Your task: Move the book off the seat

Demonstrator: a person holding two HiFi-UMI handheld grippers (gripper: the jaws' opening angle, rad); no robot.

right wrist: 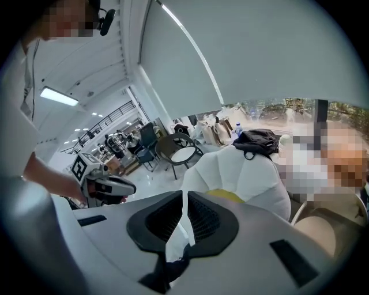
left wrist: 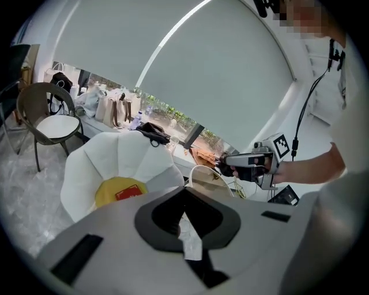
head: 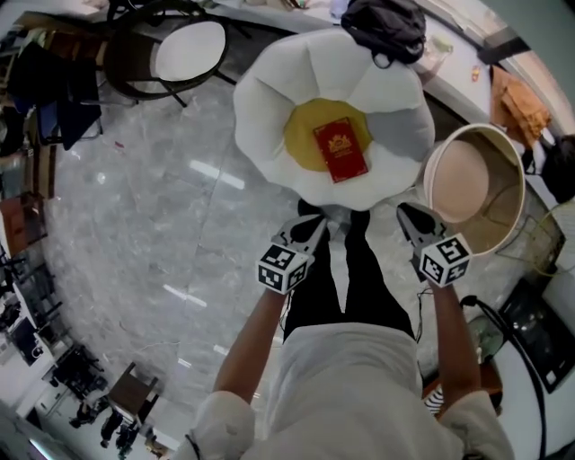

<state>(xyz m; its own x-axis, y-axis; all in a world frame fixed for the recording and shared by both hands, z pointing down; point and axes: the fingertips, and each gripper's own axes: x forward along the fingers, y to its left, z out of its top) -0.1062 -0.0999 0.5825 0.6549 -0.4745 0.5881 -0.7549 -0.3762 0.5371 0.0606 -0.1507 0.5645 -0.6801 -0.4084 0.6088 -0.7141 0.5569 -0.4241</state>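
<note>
A red book (head: 340, 150) lies flat on the yellow cushion (head: 310, 135) in the middle of a white petal-shaped seat (head: 269, 99). Both grippers hover in front of the seat, short of its near edge and apart from the book. My left gripper (head: 310, 230) is shut and holds nothing. My right gripper (head: 414, 216) is shut and empty too. In the left gripper view the book (left wrist: 128, 192) shows beyond the closed jaws (left wrist: 184, 193), with the right gripper (left wrist: 245, 162) off to the right. The right gripper view shows the seat (right wrist: 242, 173) and the left gripper (right wrist: 106, 187); the book is hidden there.
A round beige tub chair (head: 472, 184) stands close to the right of the seat. A black bag (head: 386, 25) rests just behind the seat. A dark-framed chair with a white pad (head: 189, 49) stands at the back left. Grey marble floor (head: 153, 216) spreads to the left.
</note>
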